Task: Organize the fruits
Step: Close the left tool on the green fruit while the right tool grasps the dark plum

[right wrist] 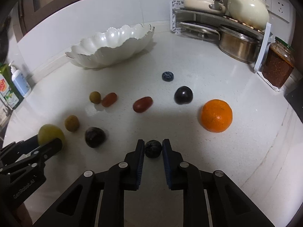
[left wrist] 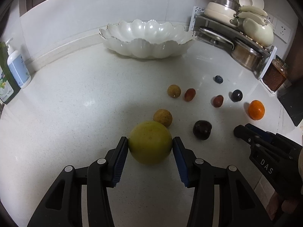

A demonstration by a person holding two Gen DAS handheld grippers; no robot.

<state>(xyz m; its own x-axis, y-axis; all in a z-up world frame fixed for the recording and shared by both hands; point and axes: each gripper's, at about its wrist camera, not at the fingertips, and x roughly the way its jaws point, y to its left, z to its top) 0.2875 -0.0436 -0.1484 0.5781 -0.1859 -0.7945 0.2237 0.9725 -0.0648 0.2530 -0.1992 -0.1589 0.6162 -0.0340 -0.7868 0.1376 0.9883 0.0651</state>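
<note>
A: Nearest first: what has each gripper got?

B: The left gripper has its pads pressed on the sides of a round green fruit resting on the counter. The right gripper, at its narrowest, pinches a small dark berry, also on the counter.

A: How will they handle?

B: My guess: the green fruit is firm, smooth and heavier, so hold it across its widest part. The berry is light and soft; squeeze gently or it bursts.

A: Further out?

B: Loose fruit lies scattered: a dark plum, an orange, others beyond. At the back wall, the white scalloped bowl looks empty.
</note>
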